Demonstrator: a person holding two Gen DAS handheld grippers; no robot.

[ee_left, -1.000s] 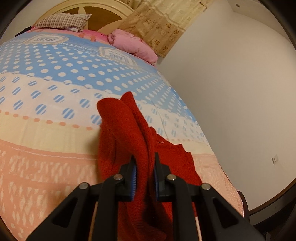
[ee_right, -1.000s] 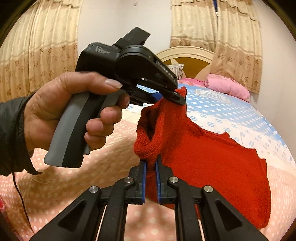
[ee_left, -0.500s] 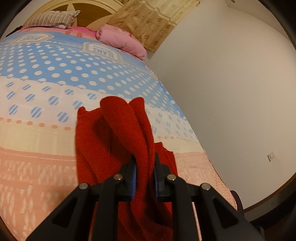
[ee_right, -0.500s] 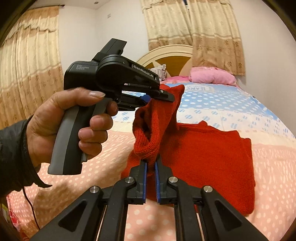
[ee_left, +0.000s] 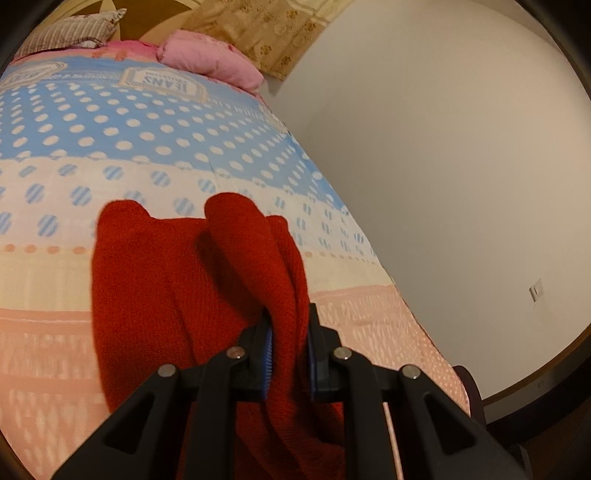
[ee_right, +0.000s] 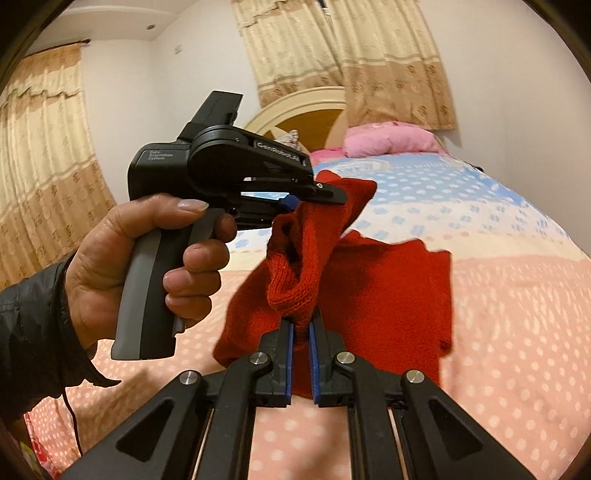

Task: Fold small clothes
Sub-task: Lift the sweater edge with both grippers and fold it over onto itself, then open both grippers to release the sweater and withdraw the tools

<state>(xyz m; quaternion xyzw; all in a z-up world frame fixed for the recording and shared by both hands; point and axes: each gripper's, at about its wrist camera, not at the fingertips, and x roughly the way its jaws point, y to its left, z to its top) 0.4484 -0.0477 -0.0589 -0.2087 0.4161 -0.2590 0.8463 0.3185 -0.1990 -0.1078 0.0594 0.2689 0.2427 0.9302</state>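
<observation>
At the left of the right wrist view, the left gripper (ee_right: 325, 194) is held by a hand (ee_right: 147, 266) and is clamped on the red knitted garment (ee_right: 388, 295); at lower centre the right gripper (ee_right: 301, 332) is pinched narrowly on a bunched edge, the rest being draped over the dotted bedspread (ee_right: 517, 295) at right

A big bed (ee_left: 110, 155) is covered by a blanket with blue, cream and peach bands and white dots. A pink pillow (ee_left: 210, 61) and a striped pillow (ee_left: 70, 31) are laid at its far end, in front of a rounded wooden headboard (ee_right: 306, 110). Beige curtains (ee_right: 332, 55) are hung behind it. A white wall (ee_left: 443, 166) with a small socket (ee_left: 536, 291) is seen beside the bed.
</observation>
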